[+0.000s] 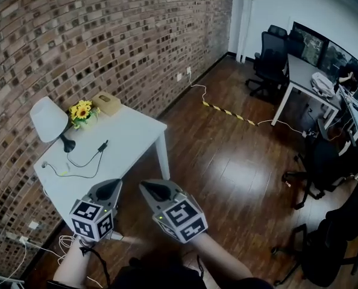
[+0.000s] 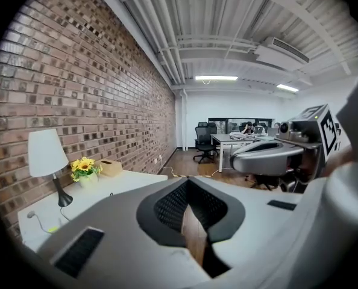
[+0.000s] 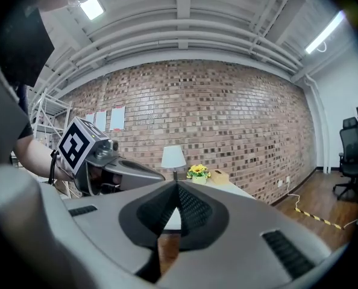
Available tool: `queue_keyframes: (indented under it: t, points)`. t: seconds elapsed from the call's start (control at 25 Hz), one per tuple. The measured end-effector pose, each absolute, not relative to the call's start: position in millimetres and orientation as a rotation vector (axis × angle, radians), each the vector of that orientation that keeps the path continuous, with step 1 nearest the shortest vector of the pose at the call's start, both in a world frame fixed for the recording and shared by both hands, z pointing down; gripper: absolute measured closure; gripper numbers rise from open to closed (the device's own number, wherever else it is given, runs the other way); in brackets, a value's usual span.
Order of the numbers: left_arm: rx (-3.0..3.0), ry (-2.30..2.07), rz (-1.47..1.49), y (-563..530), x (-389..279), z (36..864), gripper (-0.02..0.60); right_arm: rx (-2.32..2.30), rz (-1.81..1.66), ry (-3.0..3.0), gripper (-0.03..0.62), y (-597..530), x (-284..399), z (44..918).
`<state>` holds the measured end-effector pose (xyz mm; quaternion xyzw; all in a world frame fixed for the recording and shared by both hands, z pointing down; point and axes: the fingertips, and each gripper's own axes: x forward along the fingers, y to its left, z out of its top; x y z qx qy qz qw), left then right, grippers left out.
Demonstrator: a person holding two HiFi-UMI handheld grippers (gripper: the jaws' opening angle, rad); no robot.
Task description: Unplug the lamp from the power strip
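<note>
Head view: the lamp (image 1: 49, 120) stands on the wall side of the white table (image 1: 137, 131), and its thin black cord (image 1: 82, 160) lies in loops on the table top beside it. I cannot find a power strip. The left gripper (image 1: 113, 186) and the right gripper (image 1: 149, 188) are off the table's near end, well apart from the cord.

Left gripper view: its jaws are pressed together, with nothing between them.

Right gripper view: the same, closed and empty.

The cord looks soft and light, so I think one should take the stiff plug body, not the wire, and pull straight.
</note>
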<state>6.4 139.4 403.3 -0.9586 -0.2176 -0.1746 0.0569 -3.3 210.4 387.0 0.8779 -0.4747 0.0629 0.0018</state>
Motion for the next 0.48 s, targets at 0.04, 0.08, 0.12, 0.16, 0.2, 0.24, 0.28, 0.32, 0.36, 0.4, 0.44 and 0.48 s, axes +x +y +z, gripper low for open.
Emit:
queue_keyframes:
  t: [0.04, 0.08, 0.12, 0.16, 0.2, 0.24, 0.28, 0.32, 0.36, 0.4, 0.44, 0.48]
  points:
    - [-2.901, -0.665, -0.535, 142.1, 8.5, 404.5, 0.572, 2.757, 0.206, -1.486, 0.592, 213.9, -2.3, 387.8]
    - [-2.895, -0.674, -0.541, 144.8, 10.8, 405.8, 0.574, 2.762, 0.212, -1.475, 0.592, 217.7, -0.4, 389.0]
    - [-2.890, -0.686, -0.546, 147.4, 13.4, 406.9, 0.574, 2.768, 0.213, -1.459, 0.592, 221.5, 2.3, 390.0]
    - [-2.886, -0.701, -0.549, 150.1, 16.5, 407.6, 0.574, 2.776, 0.212, -1.442, 0.592, 225.1, 5.1, 390.2]
    - [-2.882, -0.719, -0.550, 153.0, 19.8, 408.0, 0.574, 2.786, 0.213, -1.425, 0.592, 228.4, 7.8, 389.7]
    - [-2.876, -0.740, -0.550, 156.2, 23.3, 408.4, 0.574, 2.798, 0.214, -1.406, 0.592, 231.7, 10.7, 389.1]
    - [-2.871, -0.761, -0.551, 159.7, 26.8, 408.8, 0.572, 2.812, 0.216, -1.383, 0.592, 235.2, 13.8, 389.0]
    - [-2.867, -0.784, -0.552, 163.1, 30.3, 409.0, 0.574, 2.825, 0.221, -1.359, 0.592, 238.5, 16.8, 389.6]
    - [-2.863, -0.807, -0.551, 166.2, 34.1, 408.9, 0.574, 2.834, 0.231, -1.335, 0.592, 241.3, 19.6, 390.5]
    - [-2.861, -0.831, -0.549, 168.9, 38.3, 408.2, 0.572, 2.837, 0.243, -1.315, 0.591, 243.3, 22.1, 391.7]
    - [-2.859, -0.854, -0.545, 171.1, 43.0, 407.1, 0.574, 2.835, 0.257, -1.295, 0.591, 244.8, 24.5, 393.3]
    - [-2.855, -0.876, -0.538, 173.4, 48.3, 406.0, 0.572, 2.830, 0.273, -1.272, 0.591, 246.5, 27.4, 395.5]
